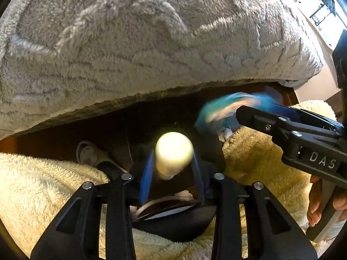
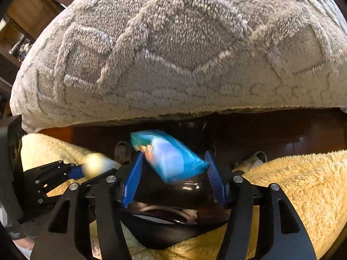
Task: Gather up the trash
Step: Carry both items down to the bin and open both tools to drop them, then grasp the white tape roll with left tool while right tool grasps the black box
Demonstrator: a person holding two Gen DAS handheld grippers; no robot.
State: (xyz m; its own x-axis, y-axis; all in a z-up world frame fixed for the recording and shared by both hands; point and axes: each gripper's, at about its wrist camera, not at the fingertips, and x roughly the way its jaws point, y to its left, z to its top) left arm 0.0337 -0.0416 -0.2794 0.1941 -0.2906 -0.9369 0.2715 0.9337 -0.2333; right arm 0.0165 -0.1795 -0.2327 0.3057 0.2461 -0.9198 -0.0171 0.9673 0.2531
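Note:
My left gripper (image 1: pixel 172 152) points down over an open black bag (image 1: pixel 173 223). A cream plastic bottle (image 1: pixel 173 151) sits between its blue pads (image 1: pixel 144 177), motion-blurred while the fingers are sharp, so it looks loose. My right gripper (image 2: pixel 173 155) hangs over the same black bag (image 2: pixel 164 234). A blue snack packet (image 2: pixel 171 158), also blurred, lies slantwise between its blue pads (image 2: pixel 132 179). Each view shows the other gripper beside it: the right gripper (image 1: pixel 240 112) with the blue packet (image 1: pixel 225 106), the left gripper (image 2: pixel 73 171) with the bottle (image 2: pixel 95 164). Scraps lie inside the bag.
A grey fleecy bed cover (image 1: pixel 151 54) overhangs just behind the bag. A cream fluffy blanket (image 1: pixel 43 184) bunches up on both sides of it. A grey slipper (image 1: pixel 91 153) and a white shoe (image 2: pixel 253 160) lie on the dark wooden floor (image 2: pixel 282 134). A person's hand (image 1: pixel 314 205) holds the right gripper's handle.

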